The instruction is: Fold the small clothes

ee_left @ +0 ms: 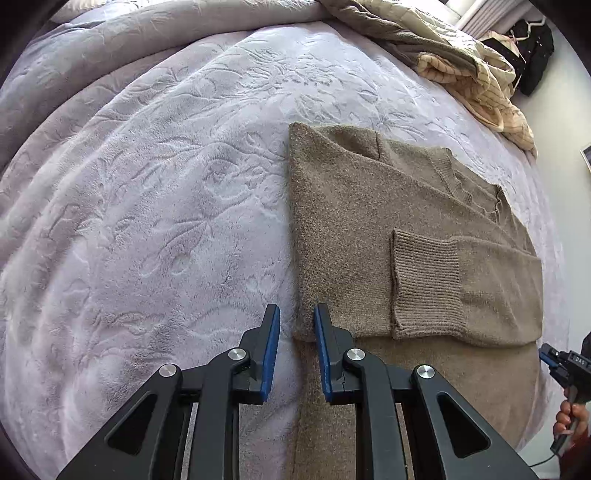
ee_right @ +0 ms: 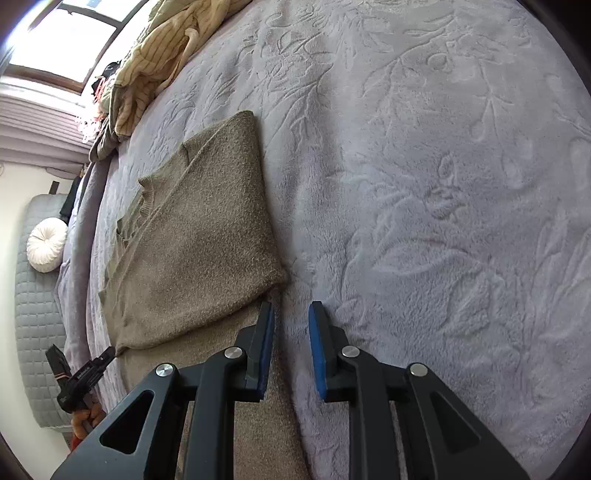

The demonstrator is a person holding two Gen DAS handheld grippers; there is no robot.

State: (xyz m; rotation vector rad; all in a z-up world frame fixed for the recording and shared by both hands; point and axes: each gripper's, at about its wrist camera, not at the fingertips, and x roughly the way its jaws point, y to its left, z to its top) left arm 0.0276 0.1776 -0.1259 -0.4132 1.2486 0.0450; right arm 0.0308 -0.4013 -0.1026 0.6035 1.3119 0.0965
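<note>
**Brown sweater, partly folded**

A taupe knit sweater [ee_left: 351, 221] lies flat, its sides folded inward into a narrow panel. One sleeve crosses the front, its ribbed cuff [ee_left: 426, 284] on top. The collar [ee_left: 458, 177] faces upward.

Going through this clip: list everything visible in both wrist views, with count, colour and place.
sweater: one, brown knit, partly folded on the bed, ribbed cuff lying on top.
blanket: one, pale lilac with embossed leaves, covering the bed.
bedding heap: one pile, cream striped and olive, far end of the bed.
round cushion: one, white, on a grey quilted mat beside the bed.
window: one, bright, top corner of the right wrist view.
left gripper: black with blue pads, jaws open at the sweater's edge.
right gripper: same, jaws open, empty.
</note>
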